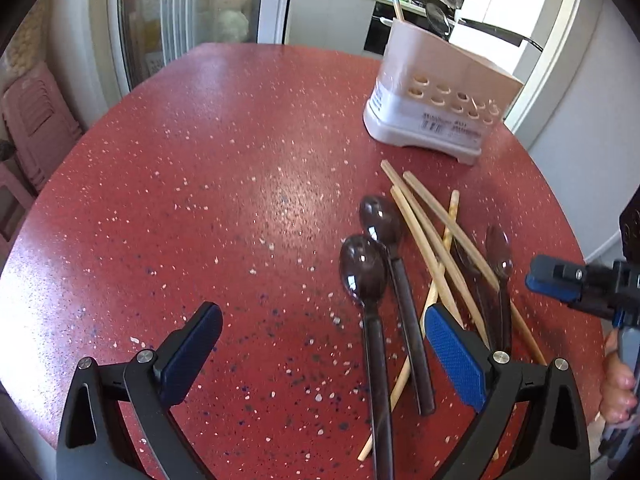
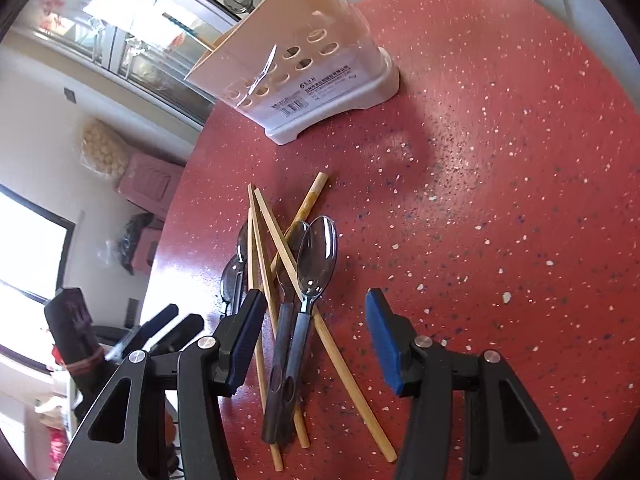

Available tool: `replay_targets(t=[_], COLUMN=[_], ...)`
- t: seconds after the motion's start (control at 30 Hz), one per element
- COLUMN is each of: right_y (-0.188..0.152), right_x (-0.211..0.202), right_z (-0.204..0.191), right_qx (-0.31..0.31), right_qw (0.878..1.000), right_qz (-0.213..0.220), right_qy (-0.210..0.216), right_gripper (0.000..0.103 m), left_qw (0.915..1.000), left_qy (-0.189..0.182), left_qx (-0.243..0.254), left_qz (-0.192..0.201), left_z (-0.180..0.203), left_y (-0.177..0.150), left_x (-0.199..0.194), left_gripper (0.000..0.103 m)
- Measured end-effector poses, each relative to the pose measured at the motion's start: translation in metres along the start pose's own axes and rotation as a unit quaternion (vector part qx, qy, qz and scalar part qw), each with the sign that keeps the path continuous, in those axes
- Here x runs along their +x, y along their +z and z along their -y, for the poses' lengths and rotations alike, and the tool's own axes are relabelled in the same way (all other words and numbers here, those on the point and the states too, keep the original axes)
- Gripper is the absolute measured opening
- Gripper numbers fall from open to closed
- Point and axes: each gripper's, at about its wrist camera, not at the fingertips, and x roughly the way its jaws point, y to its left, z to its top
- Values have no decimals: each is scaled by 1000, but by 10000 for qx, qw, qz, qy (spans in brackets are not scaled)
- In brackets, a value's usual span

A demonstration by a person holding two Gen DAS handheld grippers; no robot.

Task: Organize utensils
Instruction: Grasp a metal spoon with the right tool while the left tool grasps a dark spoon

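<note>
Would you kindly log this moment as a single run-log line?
left gripper open, empty | right gripper open over spoons | chopsticks and spoons piled on table | holder upright beyond pile

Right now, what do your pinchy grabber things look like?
Both look alike. The left gripper and right gripper have black plastic arms with triangular cut-outs, round silver screws, and flat blue textured pads on the fingers. No cables show.
</note>
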Motion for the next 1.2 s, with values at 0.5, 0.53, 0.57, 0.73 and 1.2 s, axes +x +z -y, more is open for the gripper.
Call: replay_targets(t=[0.5, 0.53, 0.57, 0.73, 1.2], right_y=[12, 13, 13, 14, 11], right_x=[24, 26, 28, 37, 21], right_z=[3, 4, 4, 8, 6], right_qx=[336, 372, 390, 489, 294], right_qw=[9986, 9983, 9981, 9973, 9974], right_qz=[-213, -227, -235, -268, -74], right_qy=[361, 396, 412, 476, 658], right_gripper=[46, 44, 41, 17, 5], left_qw=[9985, 9983, 9982, 9968, 9828], left_qy=[-120, -116, -92, 41, 160], left_qx=[266, 301, 333, 542, 1349], left_qz=[-467, -482, -490, -593, -1251], left_z=[5, 7, 8, 18, 49], left_y=[2, 3, 4, 10, 17], left_x=[15, 17, 17, 21, 27], left_gripper=[103, 103, 99, 93, 73])
